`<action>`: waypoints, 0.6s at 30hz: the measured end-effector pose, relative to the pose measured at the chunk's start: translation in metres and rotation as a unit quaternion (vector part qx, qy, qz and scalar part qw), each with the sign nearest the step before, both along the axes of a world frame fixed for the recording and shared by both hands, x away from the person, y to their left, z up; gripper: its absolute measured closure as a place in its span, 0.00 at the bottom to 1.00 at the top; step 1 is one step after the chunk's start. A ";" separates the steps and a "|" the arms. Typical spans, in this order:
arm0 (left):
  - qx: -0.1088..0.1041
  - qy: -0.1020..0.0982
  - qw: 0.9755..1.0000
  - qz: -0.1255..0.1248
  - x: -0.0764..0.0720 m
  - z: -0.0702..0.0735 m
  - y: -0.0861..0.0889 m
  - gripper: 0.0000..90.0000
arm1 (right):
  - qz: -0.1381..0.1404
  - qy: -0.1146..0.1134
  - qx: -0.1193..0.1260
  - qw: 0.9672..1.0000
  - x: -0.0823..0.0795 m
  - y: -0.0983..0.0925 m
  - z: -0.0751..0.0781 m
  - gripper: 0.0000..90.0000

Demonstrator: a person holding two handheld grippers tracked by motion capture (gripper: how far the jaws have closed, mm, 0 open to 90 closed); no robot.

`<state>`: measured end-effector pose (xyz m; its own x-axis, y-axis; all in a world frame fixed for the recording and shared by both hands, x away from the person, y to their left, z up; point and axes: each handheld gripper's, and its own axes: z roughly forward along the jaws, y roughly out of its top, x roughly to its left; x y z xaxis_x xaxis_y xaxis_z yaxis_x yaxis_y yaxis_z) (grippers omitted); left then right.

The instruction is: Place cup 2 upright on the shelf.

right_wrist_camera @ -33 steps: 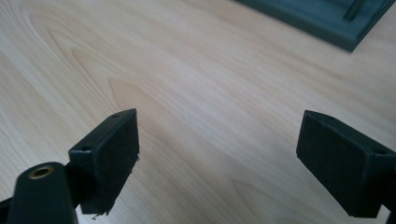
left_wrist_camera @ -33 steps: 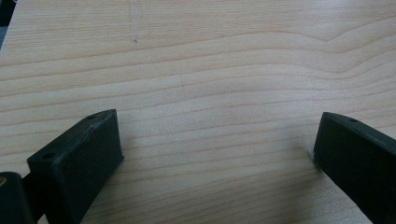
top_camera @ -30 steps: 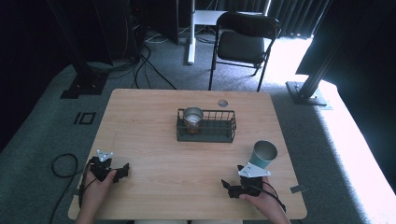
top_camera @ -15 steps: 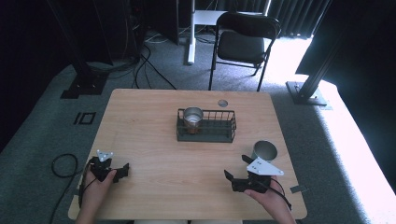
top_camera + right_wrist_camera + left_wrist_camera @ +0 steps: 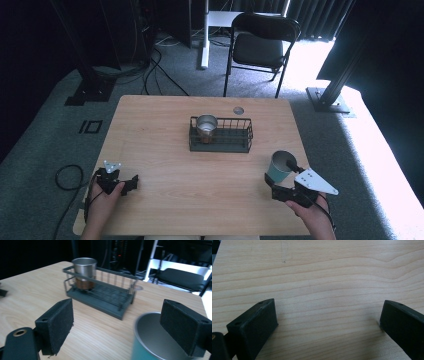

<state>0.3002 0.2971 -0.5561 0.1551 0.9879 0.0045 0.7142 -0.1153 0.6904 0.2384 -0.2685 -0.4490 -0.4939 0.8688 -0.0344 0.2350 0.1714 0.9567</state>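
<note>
A teal cup (image 5: pixel 280 167) with a metal inside stands upright near the table's right front. My right gripper (image 5: pixel 281 176) is open just behind it. In the right gripper view the cup (image 5: pixel 152 345) sits low and close, partly behind the right jaw; I cannot tell if they touch. A dark wire basket (image 5: pixel 235 142) stands mid-table with a steel cup (image 5: pixel 206 125) in its left end, and the same basket (image 5: pixel 105 300) and steel cup (image 5: pixel 84 271) appear farther off past the jaws. My left gripper (image 5: pixel 120 182) is open over bare wood (image 5: pixel 324 277) at the left front.
A small round disc (image 5: pixel 238 110) lies on the wooden table (image 5: pixel 160 125) behind the basket. A black folding chair (image 5: pixel 265 45) stands beyond the far edge. A cable loop (image 5: pixel 67 177) lies on the floor to the left.
My right gripper has shifted right and turned, so its grey plate now points right of the teal cup. The cup stays about where it was. The left gripper has not moved.
</note>
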 end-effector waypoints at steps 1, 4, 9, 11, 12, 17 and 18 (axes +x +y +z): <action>0.000 0.000 1.000 0.000 0.000 0.000 0.000 0.02 | -0.007 0.000 0.002 1.000 -0.001 -0.005 -0.001 0.13; 0.000 0.000 1.000 0.000 0.000 0.000 0.000 0.02 | -0.022 -0.001 -0.001 1.000 -0.002 -0.014 -0.005 0.13; 0.000 0.000 1.000 0.000 0.000 0.000 0.000 0.02 | -0.048 0.005 -0.002 0.999 -0.001 -0.029 -0.016 0.13; 0.000 0.000 1.000 0.000 0.000 0.000 0.000 0.02 | -0.054 0.009 -0.002 0.998 -0.001 -0.034 -0.021 0.13; 0.000 0.000 1.000 0.000 0.000 0.000 0.000 0.02 | -0.055 0.010 -0.003 0.998 -0.001 -0.036 -0.023 0.13; 0.000 0.000 1.000 0.000 0.000 0.000 0.000 0.02 | -0.059 0.023 0.002 0.998 -0.001 -0.044 -0.037 0.13; 0.000 0.000 1.000 0.000 0.000 0.000 0.000 0.02 | -0.059 0.024 0.001 0.998 -0.001 -0.044 -0.039 0.13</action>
<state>0.3001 0.2971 -0.5562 0.1550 0.9879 0.0043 0.7139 -0.1150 0.6907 0.2372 -0.3129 -0.4884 -0.3890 0.9212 -0.0109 0.2997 0.1378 0.9440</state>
